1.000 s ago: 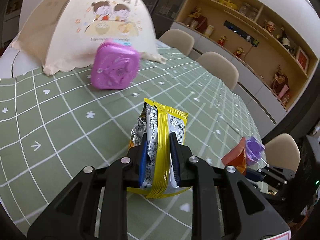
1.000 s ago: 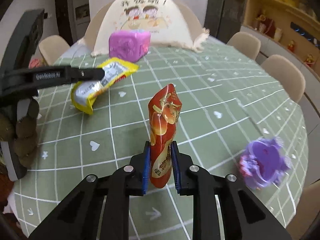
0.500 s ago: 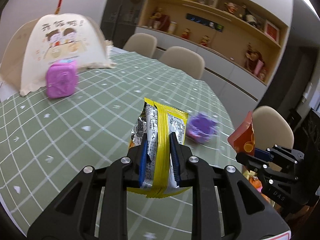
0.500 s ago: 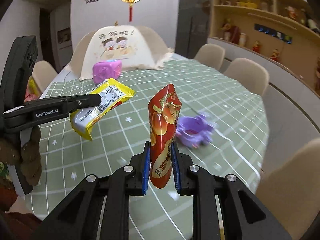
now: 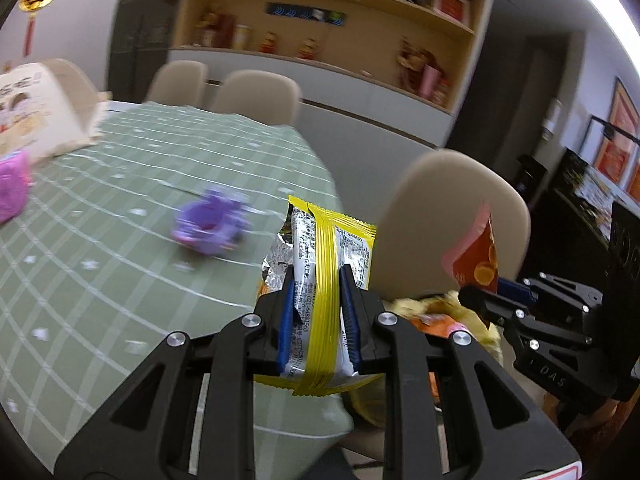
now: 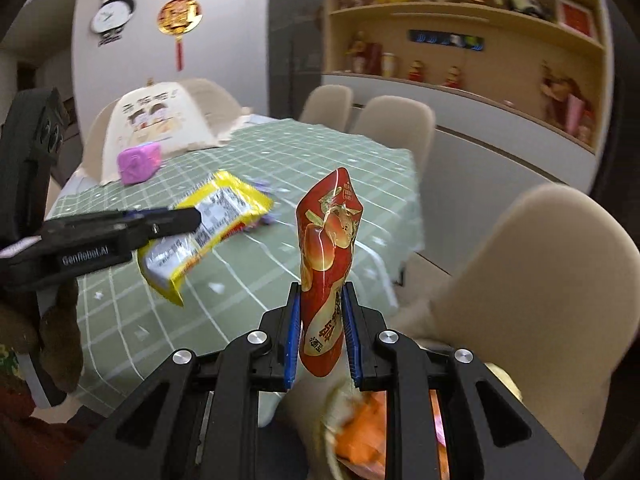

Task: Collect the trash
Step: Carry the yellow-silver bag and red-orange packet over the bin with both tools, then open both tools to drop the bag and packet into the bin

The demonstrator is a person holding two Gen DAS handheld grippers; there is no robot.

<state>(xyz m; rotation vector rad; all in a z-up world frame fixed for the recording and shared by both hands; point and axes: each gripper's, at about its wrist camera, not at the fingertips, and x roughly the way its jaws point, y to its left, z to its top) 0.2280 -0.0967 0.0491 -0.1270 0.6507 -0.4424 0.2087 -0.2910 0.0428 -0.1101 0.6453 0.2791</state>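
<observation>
You are in a dining room with a shelf wall of figurines behind a round table under a green checked cloth. Your left tool is clenched on the yellow wrapper, torn foil end up, and your right tool is clenched on the red wrapper, which stands upright between the blue pads. Both pieces of trash are in the air, off the cloth. A second ago both views looked across the middle of the table at the food cover; now they look past its rim, with the beige chair close ahead and a heap of orange and yellow wrappers showing below the tools. I judge that heap to be the collecting spot, so both wrappers look close to being dropped; the receptacle itself is hidden, so I cannot tell its rim. The purple flower-shaped piece lies near the table edge, and the pink box sits beside the food cover at the far side; neither is collected. Your two tools are close side by side, the chair back crowds the right, so release one at a time and keep clear of the table edge
</observation>
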